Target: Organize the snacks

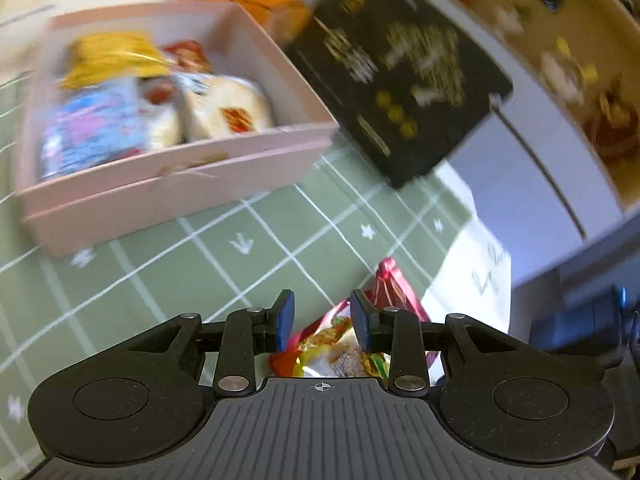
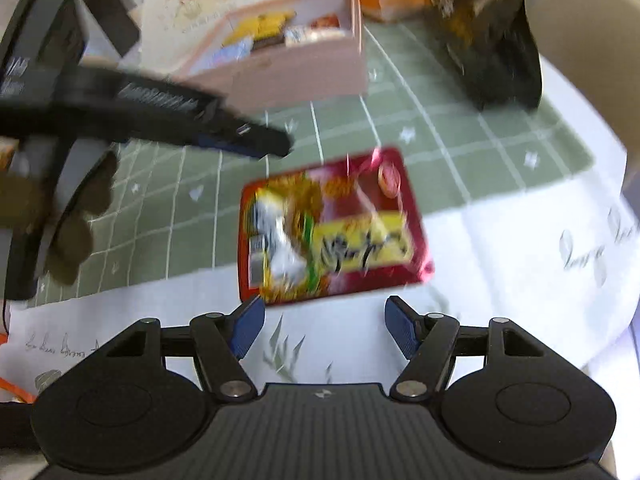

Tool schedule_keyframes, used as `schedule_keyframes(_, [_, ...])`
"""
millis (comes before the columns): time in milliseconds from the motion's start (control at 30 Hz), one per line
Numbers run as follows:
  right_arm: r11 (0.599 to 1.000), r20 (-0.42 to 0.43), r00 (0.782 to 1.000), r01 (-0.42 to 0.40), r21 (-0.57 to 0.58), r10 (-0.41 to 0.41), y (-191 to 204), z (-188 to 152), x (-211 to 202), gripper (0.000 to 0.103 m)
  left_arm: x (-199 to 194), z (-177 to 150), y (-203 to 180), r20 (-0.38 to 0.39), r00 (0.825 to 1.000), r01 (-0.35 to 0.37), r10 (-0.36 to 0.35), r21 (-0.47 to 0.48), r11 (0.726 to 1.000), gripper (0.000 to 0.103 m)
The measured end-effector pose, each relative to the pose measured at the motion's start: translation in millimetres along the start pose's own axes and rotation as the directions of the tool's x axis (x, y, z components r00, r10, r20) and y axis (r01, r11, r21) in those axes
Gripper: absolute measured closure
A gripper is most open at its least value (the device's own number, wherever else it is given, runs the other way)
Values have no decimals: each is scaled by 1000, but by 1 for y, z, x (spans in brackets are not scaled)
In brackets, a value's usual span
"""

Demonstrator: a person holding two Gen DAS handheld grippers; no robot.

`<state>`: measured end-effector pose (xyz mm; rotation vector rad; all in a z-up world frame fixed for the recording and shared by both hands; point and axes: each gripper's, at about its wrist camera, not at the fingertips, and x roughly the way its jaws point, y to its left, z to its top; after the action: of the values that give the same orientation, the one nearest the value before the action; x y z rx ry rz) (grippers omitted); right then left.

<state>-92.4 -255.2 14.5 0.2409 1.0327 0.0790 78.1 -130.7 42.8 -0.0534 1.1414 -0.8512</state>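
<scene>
Blue-padded and set wide apart, the right claw holds nothing: its jaws stand open over the white cloth, with the near edge of the red snack packet just beyond the tips at twelve o'clock, not yet between them. The left claw is drawn nearly as far closed as it goes, with a narrow gap between its pads and nothing gripped. The packet shows past that gap in its own view, but the right wrist view shows its tip up at ten o'clock, apart from the packet. The step in hand looks like the reach for this loose packet, which is the one snack seen outside the pink box. The next move probably calls for the open claw to go forward and down until the pads straddle the packet's near edge, then close on it, lift it and carry it toward the box at eleven o'clock. The packet lies flat, half on the green checked mat and half on the cloth. It is a glossy, crinkly red wrapper with a yellow label and a picture of food, its print too blurred to read. It seems thin and slippery, so a grip on the sealed edge may suit it best. The box already holds several wrapped snacks, with a black bag standing at one o'clock.
</scene>
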Motion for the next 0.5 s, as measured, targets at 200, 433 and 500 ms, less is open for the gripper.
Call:
schedule_keyframes(200, [998, 82, 997, 6, -62, -1, 6, -5, 5, 34, 22, -3, -9, -155, 985, 90, -73, 107, 990, 66])
schedule_keyframes(433, [994, 102, 993, 65, -83, -56, 6, 22, 24, 14, 5, -19, -5, -135, 986, 90, -94, -34, 995, 66])
schedule_keyframes(500, [998, 103, 994, 42, -43, -37, 6, 26, 25, 10, -2, -25, 4, -91, 991, 89, -101, -128, 988, 66])
